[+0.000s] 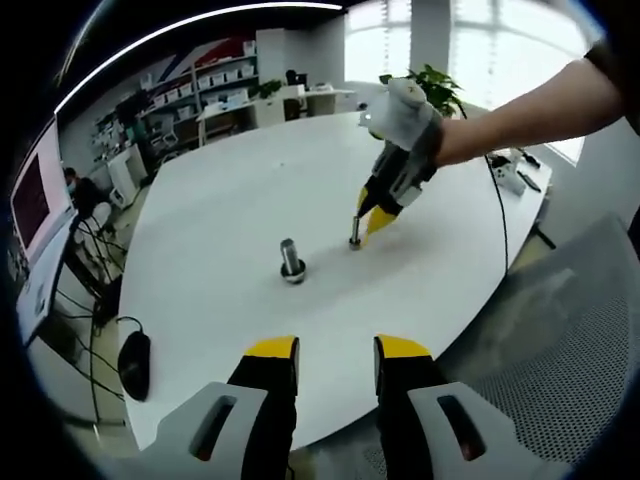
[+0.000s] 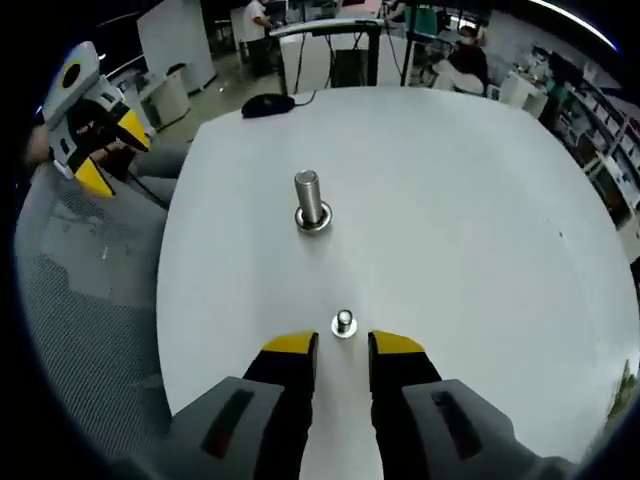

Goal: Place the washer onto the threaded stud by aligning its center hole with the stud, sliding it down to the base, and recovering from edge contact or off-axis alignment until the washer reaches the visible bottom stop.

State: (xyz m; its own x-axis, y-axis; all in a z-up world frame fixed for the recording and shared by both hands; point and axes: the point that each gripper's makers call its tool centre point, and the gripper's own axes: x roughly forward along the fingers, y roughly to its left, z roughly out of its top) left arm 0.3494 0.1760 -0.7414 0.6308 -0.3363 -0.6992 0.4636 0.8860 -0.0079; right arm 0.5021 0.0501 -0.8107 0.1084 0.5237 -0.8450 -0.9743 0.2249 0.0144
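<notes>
Right gripper jaws stand narrowly apart, empty, tips just short of the washer on the table; stud upright beyond it, unobstructed. Mouse lies farther back. Left gripper hovers parted, holding nothing

The left tongs hang with a gap between the yellow tips at the near edge of the white surface. Ahead of them a stud stands upright. Just beyond it, to the right, the right tongs point down beside a small bolt, held by a gloved hand.
</notes>
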